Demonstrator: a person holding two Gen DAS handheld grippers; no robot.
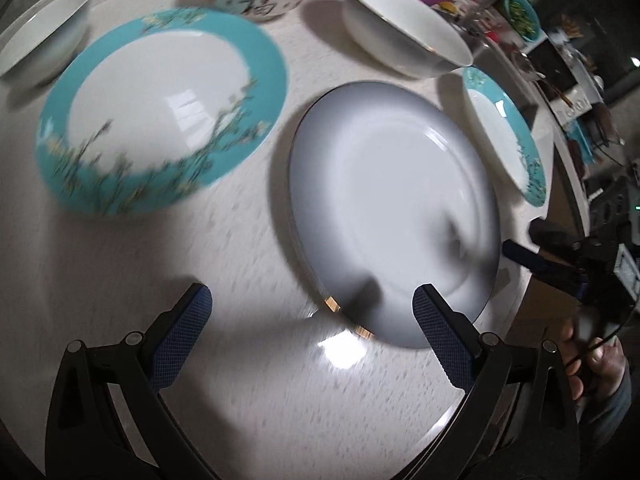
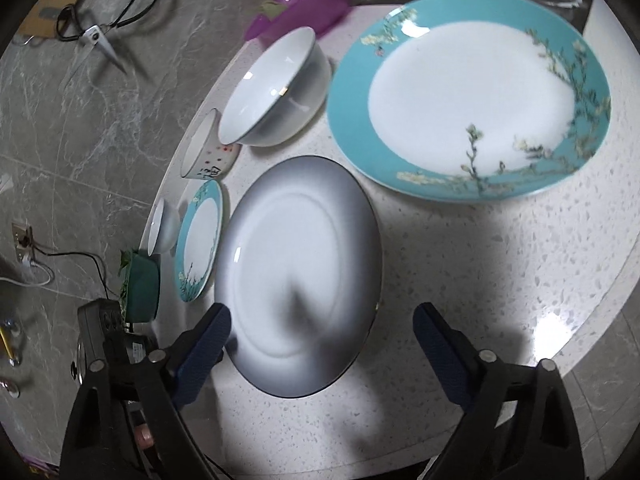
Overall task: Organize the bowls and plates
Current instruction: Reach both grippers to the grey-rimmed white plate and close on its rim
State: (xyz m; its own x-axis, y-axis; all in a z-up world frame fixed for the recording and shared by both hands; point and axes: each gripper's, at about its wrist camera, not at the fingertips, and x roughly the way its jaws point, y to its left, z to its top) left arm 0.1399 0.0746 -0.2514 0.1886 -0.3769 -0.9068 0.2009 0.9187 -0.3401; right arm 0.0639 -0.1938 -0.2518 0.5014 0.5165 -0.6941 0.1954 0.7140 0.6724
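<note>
A round, pale speckled stone table carries several dishes. Nearest both cameras lies a plain white plate, glossy, round, flat on the table with its face up and a thin dark and gold line along its rim. In the left wrist view it appears as an oval running from near-right to far-left; round as it is, it has no real long axis.

The left gripper hovers just above the table with its jaws spread wide and nothing between them; its right blue textured fingertip overlaps the near rim of the white plate. The right gripper is also spread wide and holding nothing, with its left fingertip at the plate's near-left edge.

Beside the white plate lies a large plate with a turquoise rim, white in the centre, painted with flowering branches, also face up. A smaller turquoise-rimmed plate lies on the white plate's other side, near the table's edge. A deep white bowl stands upright beyond, next to a patterned bowl with red dots and a painted character. A small white bowl sits at the table's edge.

A purple plastic bowl is at the far side. Scissors lie on the grey marble floor.
</note>
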